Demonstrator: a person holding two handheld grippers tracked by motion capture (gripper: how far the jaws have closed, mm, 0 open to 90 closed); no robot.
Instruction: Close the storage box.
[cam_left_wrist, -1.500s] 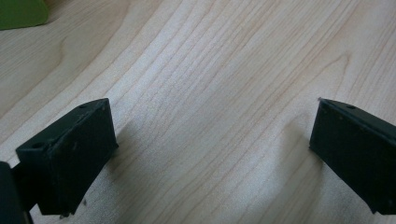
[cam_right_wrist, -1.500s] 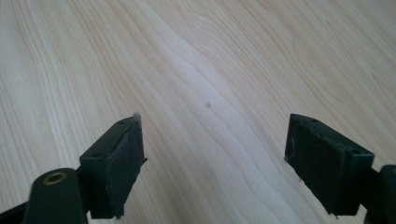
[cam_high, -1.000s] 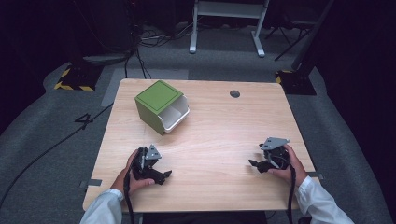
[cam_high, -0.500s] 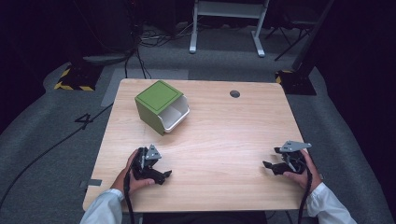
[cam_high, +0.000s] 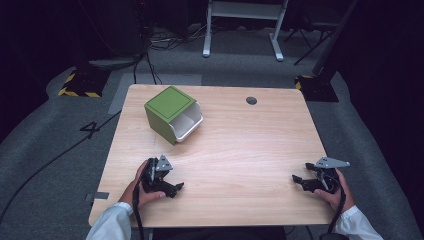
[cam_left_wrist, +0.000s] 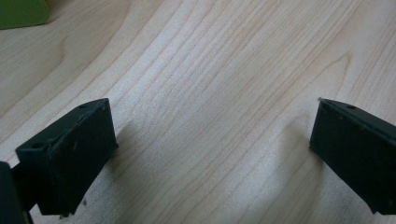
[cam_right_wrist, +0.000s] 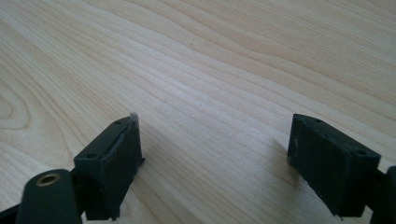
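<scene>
A green box (cam_high: 168, 111) with a white open drawer-like front (cam_high: 186, 125) stands at the back left of the wooden table (cam_high: 240, 145). My left gripper (cam_high: 176, 187) rests near the front left edge, held by a hand, jaws wide apart over bare wood (cam_left_wrist: 210, 140). A corner of the green box (cam_left_wrist: 21, 13) shows at the top left of the left gripper view. My right gripper (cam_high: 299, 181) sits at the front right corner of the table, open, with bare wood (cam_right_wrist: 210, 140) between its jaws.
A dark round cable hole (cam_high: 251, 100) lies near the table's back edge. Grey carpet surrounds the table, with cables (cam_high: 150, 50) and a white stand's legs (cam_high: 240, 30) behind it. A black-and-yellow striped pad (cam_high: 77, 90) sits at the far left.
My right gripper has slid to the right and toward the front, ending near the table's right corner. The left gripper and the box have stayed put.
</scene>
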